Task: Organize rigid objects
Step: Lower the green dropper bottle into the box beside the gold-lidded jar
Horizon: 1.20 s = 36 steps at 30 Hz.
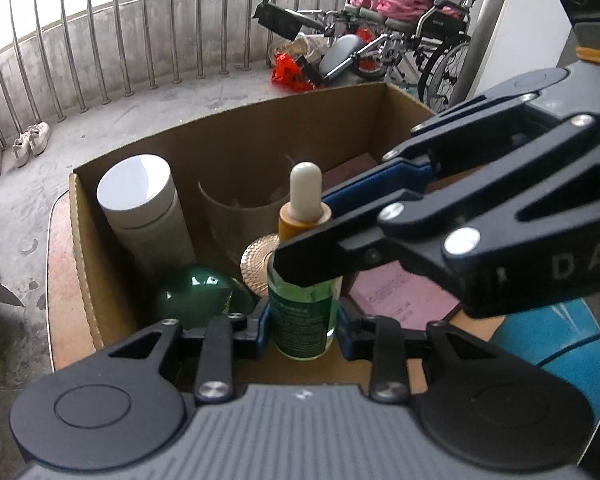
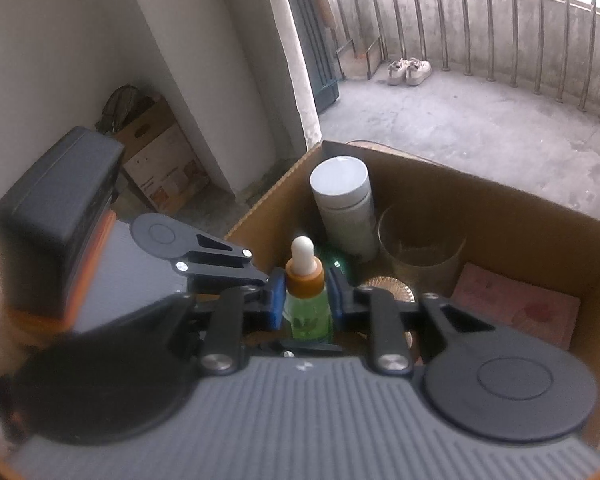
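"DA" on right hand-held gripper (image 1: 308, 256)

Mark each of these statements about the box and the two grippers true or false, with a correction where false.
1. Both grippers clamp the same dropper bottle. True: the left gripper holds its green body, the right gripper holds higher up, near the neck.
2. The white cylinder lies on its side. False: it stands upright in a corner of the cardboard box.
3. A clear glass stands inside the box. True.
4. The dropper bottle's liquid is red. False: it is green.
5. The pink book sits outside the box. False: it lies inside.
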Each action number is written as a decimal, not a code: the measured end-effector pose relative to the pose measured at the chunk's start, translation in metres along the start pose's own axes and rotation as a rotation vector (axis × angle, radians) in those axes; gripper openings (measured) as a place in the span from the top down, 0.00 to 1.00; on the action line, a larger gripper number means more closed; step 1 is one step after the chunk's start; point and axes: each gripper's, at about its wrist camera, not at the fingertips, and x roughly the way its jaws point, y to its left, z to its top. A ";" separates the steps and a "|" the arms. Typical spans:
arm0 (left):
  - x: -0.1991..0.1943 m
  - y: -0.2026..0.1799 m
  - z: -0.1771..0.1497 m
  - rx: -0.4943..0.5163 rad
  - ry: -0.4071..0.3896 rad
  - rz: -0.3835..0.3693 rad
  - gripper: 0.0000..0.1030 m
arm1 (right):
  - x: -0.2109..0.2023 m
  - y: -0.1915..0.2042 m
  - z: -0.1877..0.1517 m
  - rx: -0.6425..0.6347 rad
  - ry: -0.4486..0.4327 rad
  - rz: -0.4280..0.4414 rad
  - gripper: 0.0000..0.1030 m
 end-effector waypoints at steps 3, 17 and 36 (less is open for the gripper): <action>0.004 0.001 0.000 -0.001 0.020 0.001 0.68 | 0.008 -0.002 0.002 0.002 0.011 0.008 0.81; 0.017 0.002 0.001 0.008 0.051 0.011 0.67 | 0.044 -0.009 -0.011 0.003 0.098 0.006 0.81; 0.018 0.001 0.000 0.013 0.042 -0.028 0.69 | 0.054 0.004 -0.012 -0.144 0.149 -0.101 0.81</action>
